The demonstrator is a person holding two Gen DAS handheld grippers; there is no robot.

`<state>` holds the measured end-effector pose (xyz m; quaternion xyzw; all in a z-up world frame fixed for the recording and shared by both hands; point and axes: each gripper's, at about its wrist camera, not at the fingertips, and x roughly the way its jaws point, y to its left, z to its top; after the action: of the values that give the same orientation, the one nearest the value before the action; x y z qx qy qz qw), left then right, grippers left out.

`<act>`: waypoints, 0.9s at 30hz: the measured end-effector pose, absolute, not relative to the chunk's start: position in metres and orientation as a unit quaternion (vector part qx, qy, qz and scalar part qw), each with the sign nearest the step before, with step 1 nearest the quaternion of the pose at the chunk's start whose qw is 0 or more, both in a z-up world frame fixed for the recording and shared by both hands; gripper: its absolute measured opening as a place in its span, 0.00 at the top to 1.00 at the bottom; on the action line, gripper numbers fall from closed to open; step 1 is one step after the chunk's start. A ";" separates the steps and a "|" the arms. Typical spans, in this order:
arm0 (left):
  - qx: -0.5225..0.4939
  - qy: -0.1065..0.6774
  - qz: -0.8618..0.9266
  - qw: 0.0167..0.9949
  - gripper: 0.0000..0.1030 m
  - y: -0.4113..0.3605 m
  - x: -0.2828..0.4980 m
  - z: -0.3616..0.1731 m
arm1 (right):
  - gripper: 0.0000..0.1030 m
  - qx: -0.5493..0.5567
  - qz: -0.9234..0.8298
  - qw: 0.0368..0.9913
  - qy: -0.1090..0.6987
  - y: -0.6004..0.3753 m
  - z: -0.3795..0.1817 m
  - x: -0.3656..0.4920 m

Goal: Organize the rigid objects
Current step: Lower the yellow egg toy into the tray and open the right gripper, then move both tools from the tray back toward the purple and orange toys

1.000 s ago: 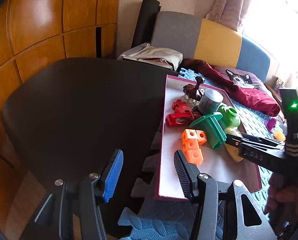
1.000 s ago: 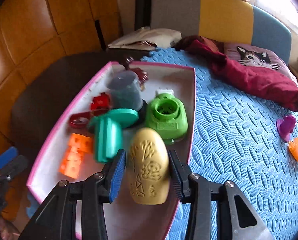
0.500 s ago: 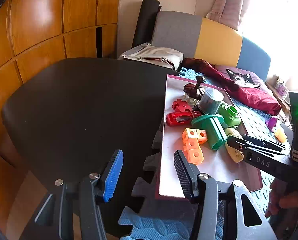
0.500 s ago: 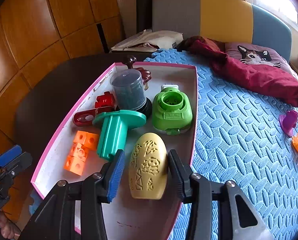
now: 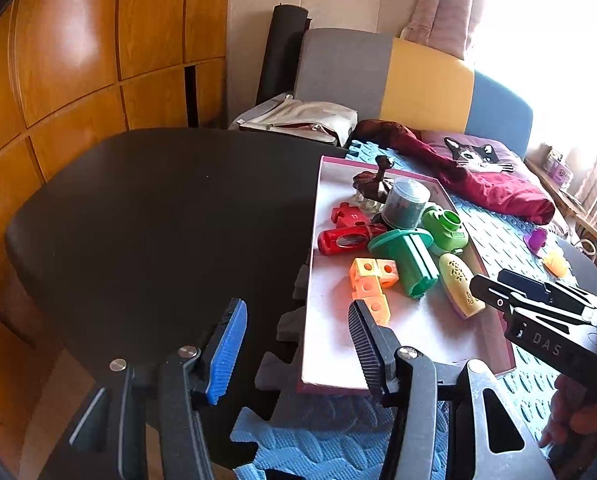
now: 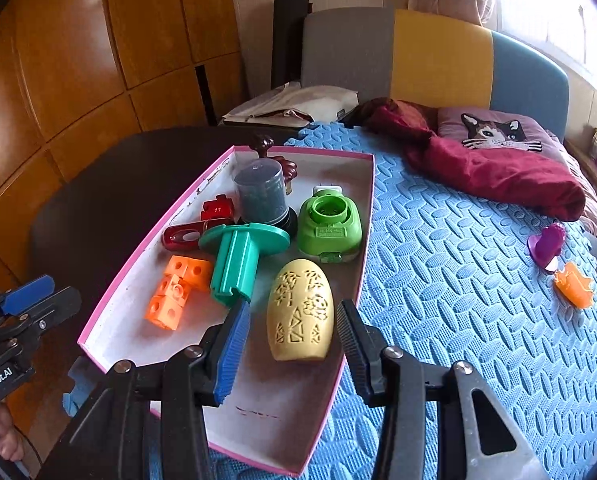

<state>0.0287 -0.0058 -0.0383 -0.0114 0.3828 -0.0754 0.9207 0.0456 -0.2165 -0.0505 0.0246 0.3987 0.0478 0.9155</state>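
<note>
- One shallow pink-rimmed box [image 6: 368, 200] lies on the blue foam mat [image 6: 458, 280], its left long edge toward the dark table top [image 5: 158, 220].
- One yellow egg-shaped piece [image 6: 301, 310] rests on the box floor by the right long edge, toward the near end.
- The right gripper [image 6: 294, 338] stands released: its jaws have just been opening, the egg lies between the fingers, and a gap shows on both sides.
- One teal flanged spool [image 6: 238, 258] lies on its side mid-box, just left of the egg.
- One cluster of orange cubes [image 6: 176, 290] sits near the left long edge; I count four cubes, though the joins are hard to read.
- One green round-topped piece [image 6: 330, 226] sits against the right long edge, beyond the egg.
- One grey clear-capped cylinder [image 6: 262, 196] stands upright behind the spool.
- One dark red tube [image 6: 182, 236] and one red puzzle piece [image 6: 217, 209] lie by the left long edge.
- One brown figure [image 6: 274, 156] stands at the far end.
- Two pieces lie outside the box, near the mat's right edge: one purple [image 6: 548, 242], one orange [image 6: 574, 284], just beside each other.
- The left gripper [image 5: 296, 344] is open and empty, at the box's near left corner.
</note>
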 end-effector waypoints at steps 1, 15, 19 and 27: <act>-0.010 0.382 -0.076 0.921 0.47 -0.007 0.028 -0.038 | 0.56 0.024 0.048 0.916 0.397 -0.217 -0.049 0.044; 0.015 0.374 -0.092 0.923 0.45 -0.025 0.021 -0.030 | 0.56 0.032 0.004 0.925 0.379 -0.270 -0.032 0.026; 0.025 0.370 -0.101 0.923 0.45 -0.033 0.019 -0.027 | 0.56 0.032 -0.023 0.925 0.377 -0.296 -0.028 0.022; 0.049 0.367 -0.124 0.921 0.45 -0.054 0.017 -0.023 | 0.56 0.038 -0.085 0.925 0.368 -0.358 -0.018 0.013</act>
<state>0.0175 -0.0544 -0.0233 0.0486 0.3665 -0.1238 0.9208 0.0134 -0.3580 -0.0177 0.0384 0.3677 -0.0846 0.9253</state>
